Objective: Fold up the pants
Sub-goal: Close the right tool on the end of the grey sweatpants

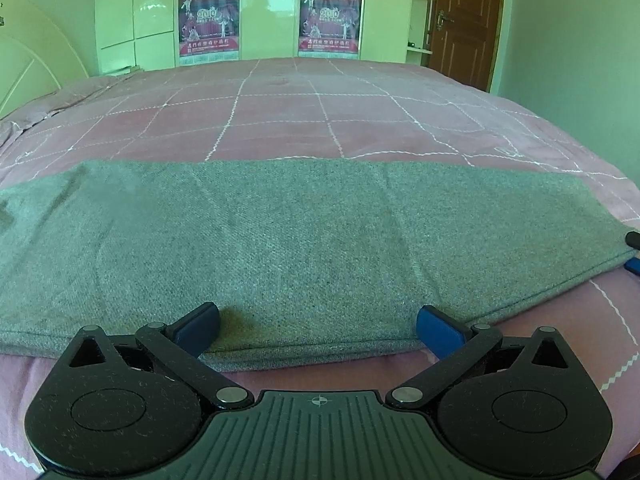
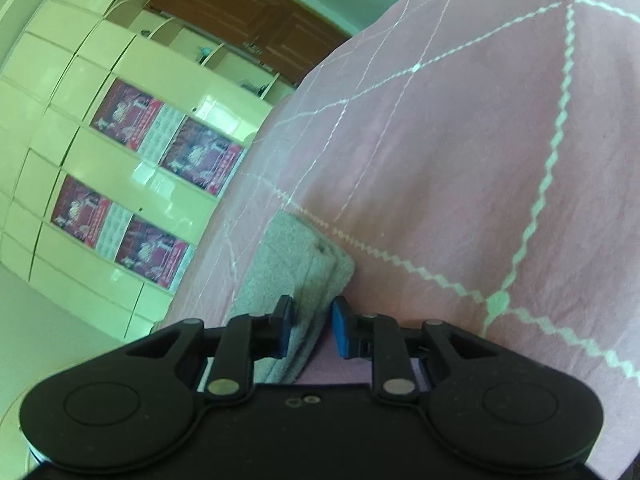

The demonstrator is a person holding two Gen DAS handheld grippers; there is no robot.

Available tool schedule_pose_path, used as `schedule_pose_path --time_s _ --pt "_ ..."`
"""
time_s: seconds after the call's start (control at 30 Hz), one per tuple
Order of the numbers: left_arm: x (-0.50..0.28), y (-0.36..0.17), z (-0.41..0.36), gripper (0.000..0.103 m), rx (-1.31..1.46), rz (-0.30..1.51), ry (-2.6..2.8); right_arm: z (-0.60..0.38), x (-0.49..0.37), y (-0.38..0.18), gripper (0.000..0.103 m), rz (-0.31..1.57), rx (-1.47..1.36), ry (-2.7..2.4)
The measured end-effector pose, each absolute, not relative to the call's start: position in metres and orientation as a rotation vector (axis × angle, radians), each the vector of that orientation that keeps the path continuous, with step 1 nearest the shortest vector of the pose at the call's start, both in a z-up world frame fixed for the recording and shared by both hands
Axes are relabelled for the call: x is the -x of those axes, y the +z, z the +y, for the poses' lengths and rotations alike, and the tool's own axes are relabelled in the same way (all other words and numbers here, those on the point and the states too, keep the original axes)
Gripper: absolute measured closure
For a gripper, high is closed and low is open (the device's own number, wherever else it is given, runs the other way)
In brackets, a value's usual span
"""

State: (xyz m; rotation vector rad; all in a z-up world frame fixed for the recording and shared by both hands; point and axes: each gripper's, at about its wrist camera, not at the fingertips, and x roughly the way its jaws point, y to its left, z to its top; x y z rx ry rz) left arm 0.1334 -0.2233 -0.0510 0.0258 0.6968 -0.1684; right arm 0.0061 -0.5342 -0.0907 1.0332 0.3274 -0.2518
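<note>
Grey pants [image 1: 304, 232] lie flat as a long band across the pink quilted bed [image 1: 320, 112]. My left gripper [image 1: 318, 330] is open wide, its blue fingers straddling the pants' near edge and resting low on the cloth. At the band's right end, my right gripper [image 1: 632, 252] shows only its tips. In the right wrist view, my right gripper [image 2: 313, 326] is shut on the stacked end of the pants [image 2: 288, 248], with grey cloth pinched between the pads just above the bed [image 2: 440, 160].
A pale wardrobe [image 1: 272, 8] with red posters stands beyond the bed's far edge. A brown door [image 1: 464, 16] and corner shelves are at the back right. A curved headboard [image 1: 24, 72] is on the left.
</note>
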Motion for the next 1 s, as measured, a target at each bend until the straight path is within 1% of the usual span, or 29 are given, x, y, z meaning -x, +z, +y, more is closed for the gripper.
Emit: schedule_pose_path --time_s 0.13,0.27,0.43,0.5,0.57,0.73,0.87,1.0 --pt "-0.133 -0.052 -0.223 0.000 -0.022 0.700 -0.167 -0.532 -0.009 -0.088 0.086 0.366 -1.022 -0.294" --pt "-0.135 -0.052 -0.222 0.000 -0.018 0.703 -0.171 -0.531 -0.012 -0.089 0.087 0.396 -1.006 -0.309" --pt "-0.137 -0.052 -0.223 0.000 -0.025 0.713 -0.165 -0.544 -0.022 -0.103 0.088 0.358 -1.029 -0.280" --pt "-0.138 -0.052 -0.226 0.000 -0.037 0.717 -0.158 -0.548 -0.025 -0.106 0.093 0.349 -1.030 -0.252" --pt "-0.138 -0.053 -0.229 0.000 -0.046 0.716 -0.147 -0.548 -0.026 -0.102 0.094 0.365 -1.014 -0.251" --pt "-0.136 -0.054 -0.232 0.000 -0.058 0.705 -0.135 -0.547 -0.027 -0.098 0.094 0.376 -1.009 -0.265" --pt "-0.135 -0.055 -0.232 0.000 -0.061 0.699 -0.141 -0.551 -0.028 -0.102 0.090 0.362 -1.048 -0.243" --pt "-0.133 -0.056 -0.232 0.000 -0.065 0.690 -0.139 -0.545 -0.033 -0.090 0.094 0.398 -0.978 -0.261"
